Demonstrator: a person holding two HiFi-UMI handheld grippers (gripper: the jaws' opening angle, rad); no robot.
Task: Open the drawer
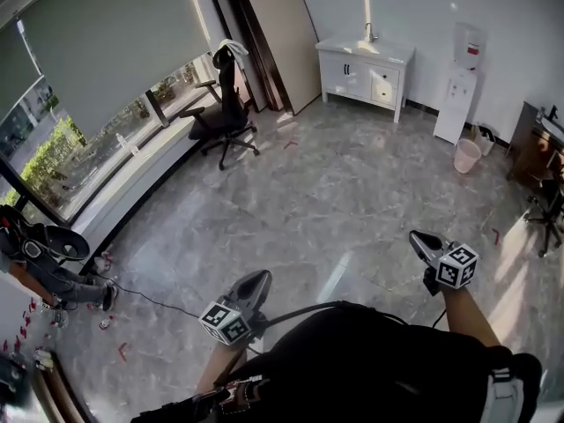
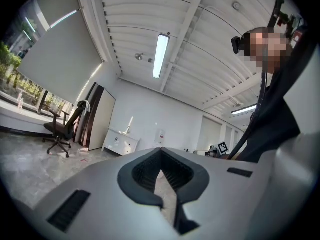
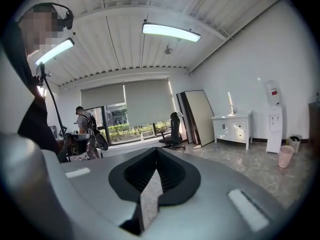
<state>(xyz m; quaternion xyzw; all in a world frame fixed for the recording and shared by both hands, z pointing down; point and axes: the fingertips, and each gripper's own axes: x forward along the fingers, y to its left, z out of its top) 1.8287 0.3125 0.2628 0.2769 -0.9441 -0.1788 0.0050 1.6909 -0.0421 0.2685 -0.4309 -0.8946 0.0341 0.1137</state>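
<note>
The white cabinet [image 1: 364,70] with its drawers [image 1: 385,83] stands against the far wall, well across the floor from me. It also shows small in the left gripper view [image 2: 120,142] and the right gripper view [image 3: 233,128], with its drawer fronts flush. My left gripper [image 1: 260,278] [image 2: 160,150] is held level near my body, jaws shut with nothing between them. My right gripper [image 1: 416,238] [image 3: 156,150] is a little further forward, also shut and empty. Both point toward the far side of the room.
A black office chair [image 1: 225,117] stands by the window on the left. Large boards [image 1: 273,38] lean on the back wall. A water dispenser [image 1: 460,91] and a pink bin [image 1: 466,155] sit right of the cabinet. A dark desk [image 1: 538,144] is at far right. A person [image 1: 44,267] stands at left.
</note>
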